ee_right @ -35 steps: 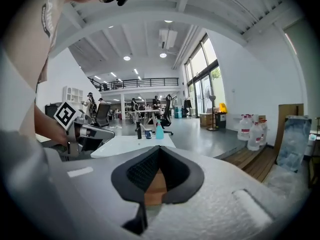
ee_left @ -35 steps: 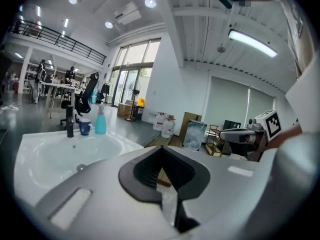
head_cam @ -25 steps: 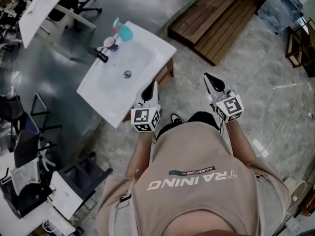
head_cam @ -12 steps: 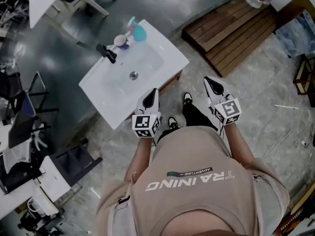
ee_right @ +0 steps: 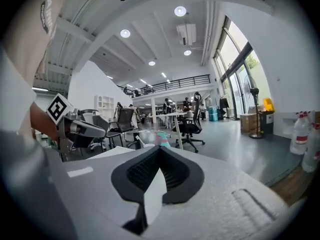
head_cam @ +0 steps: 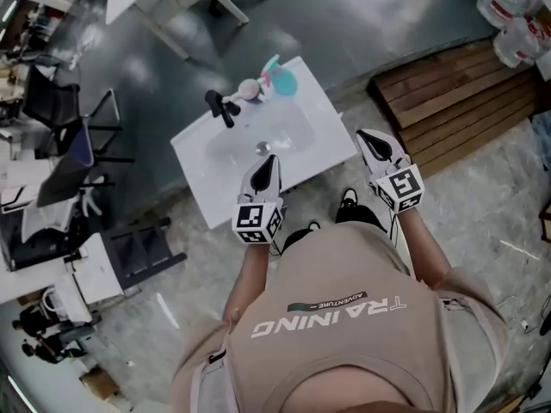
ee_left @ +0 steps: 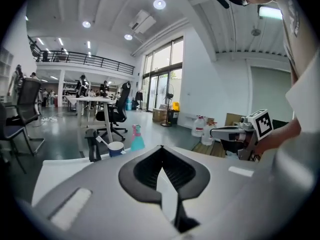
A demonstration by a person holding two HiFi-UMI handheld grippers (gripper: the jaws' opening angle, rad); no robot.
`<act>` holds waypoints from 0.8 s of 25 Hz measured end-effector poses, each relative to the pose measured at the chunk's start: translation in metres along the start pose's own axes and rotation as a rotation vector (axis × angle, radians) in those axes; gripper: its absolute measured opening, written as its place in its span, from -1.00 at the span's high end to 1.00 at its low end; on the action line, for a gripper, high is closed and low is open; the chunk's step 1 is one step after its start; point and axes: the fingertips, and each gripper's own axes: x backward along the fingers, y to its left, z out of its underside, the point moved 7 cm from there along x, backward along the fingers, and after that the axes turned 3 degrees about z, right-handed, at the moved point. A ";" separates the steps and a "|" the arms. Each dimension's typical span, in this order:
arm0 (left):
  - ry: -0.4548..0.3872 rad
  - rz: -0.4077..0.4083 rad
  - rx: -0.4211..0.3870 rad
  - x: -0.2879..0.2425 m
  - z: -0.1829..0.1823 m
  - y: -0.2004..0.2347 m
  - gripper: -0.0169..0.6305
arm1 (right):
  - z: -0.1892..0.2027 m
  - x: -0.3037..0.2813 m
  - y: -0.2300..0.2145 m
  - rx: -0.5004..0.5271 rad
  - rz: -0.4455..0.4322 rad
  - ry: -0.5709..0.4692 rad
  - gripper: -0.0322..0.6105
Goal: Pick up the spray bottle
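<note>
standing at the near edge of the white sink [head_cam: 200,149], a person holds the left gripper [head_cam: 269,158] and right gripper [head_cam: 362,133] forward, both with jaws closed on nothing. the teal spray bottle [head_cam: 280,77] stands at the sink's far corner, beside a cup [head_cam: 250,87], well apart from both.

2 grippers: left gripper [head_cam: 272,162], right gripper [head_cam: 365,138].
2 marker cubes [head_cam: 256,219], one on each gripper.
1 washbasin [head_cam: 207,189], white.
1 faucet [head_cam: 220,107], black.
1 drain [head_cam: 263,147].
1 spray bottle [head_cam: 281,77], teal with a pink head.
1 cup [head_cam: 250,87].
1 wooden platform [head_cam: 448,93], slatted.
water jugs [head_cam: 504,11]: at least 2 in the head view and 2 in the left gripper view; the full count cannot be told.
office chairs [head_cam: 82,144]: several, black; the exact number is unclear.
1 person [head_cam: 344,317].
2 shoes [head_cam: 348,199].
</note>
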 end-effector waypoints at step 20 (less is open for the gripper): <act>0.007 -0.145 0.110 -0.012 0.014 0.061 0.90 | -0.021 -0.110 0.005 0.123 -0.192 0.060 0.89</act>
